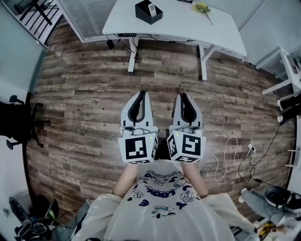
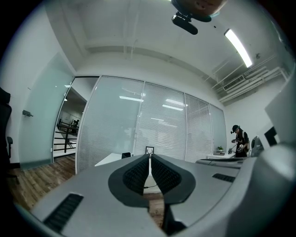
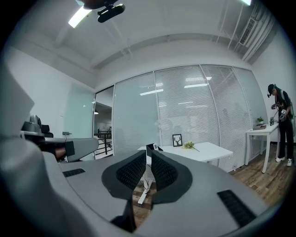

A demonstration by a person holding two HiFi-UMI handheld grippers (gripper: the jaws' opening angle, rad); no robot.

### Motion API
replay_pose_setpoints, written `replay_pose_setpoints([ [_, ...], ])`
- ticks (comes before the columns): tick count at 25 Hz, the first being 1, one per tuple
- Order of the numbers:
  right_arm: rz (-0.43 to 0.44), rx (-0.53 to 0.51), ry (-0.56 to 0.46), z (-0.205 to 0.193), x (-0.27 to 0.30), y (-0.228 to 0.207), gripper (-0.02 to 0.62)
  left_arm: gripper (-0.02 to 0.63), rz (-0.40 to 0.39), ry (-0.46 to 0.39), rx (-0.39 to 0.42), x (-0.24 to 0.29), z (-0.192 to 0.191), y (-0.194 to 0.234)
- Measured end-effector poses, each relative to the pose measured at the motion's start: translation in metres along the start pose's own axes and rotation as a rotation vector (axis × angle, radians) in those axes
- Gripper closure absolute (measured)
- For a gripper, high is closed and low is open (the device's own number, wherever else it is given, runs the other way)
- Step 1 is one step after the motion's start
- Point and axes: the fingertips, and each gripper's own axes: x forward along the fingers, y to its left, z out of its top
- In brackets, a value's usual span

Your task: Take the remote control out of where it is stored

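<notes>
Black box (image 1: pixel 149 19) — white remote control (image 1: pixel 151 8) inside

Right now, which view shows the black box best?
The head view: it looks down into the black box. The right gripper view shows it partly behind the jaws; the left, a tiny dark shape.

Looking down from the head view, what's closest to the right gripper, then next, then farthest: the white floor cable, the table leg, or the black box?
From the right gripper:
1. white cable, on the floor just to its right.
2. table leg, ahead across the floor.
3. black box, on the table, ahead and leftward.
</notes>
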Motion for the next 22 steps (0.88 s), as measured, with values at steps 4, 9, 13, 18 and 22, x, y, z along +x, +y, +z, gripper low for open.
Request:
replay_pose_setpoints([
  [4,-0.004,-0.005,0.012,-0.002,0.009,-0.003,0.541,0.580,0.000,0.006,-0.007,0.010,-0.003,0.003],
  [9,-0.007,-0.003,0.025,-0.005,0.031,-0.013,0.541,0.580,0.008,0.016,-0.012,0.034,-0.008,0.007],
  [13,0.001,0.003,0.029,-0.004,0.056,-0.023,0.541,0.580,0.021,0.017,-0.009,0.060,-0.008,0.009],
  [18,0.013,0.007,0.026,0.001,0.098,-0.036,0.541,0.580,0.037,0.020,-0.005,0.097,-0.008,0.014],
  [22,0.032,-0.002,0.023,0.007,0.137,-0.048,0.541,0.580,0.053,0.008,-0.004,0.136,-0.007,0.019],
])
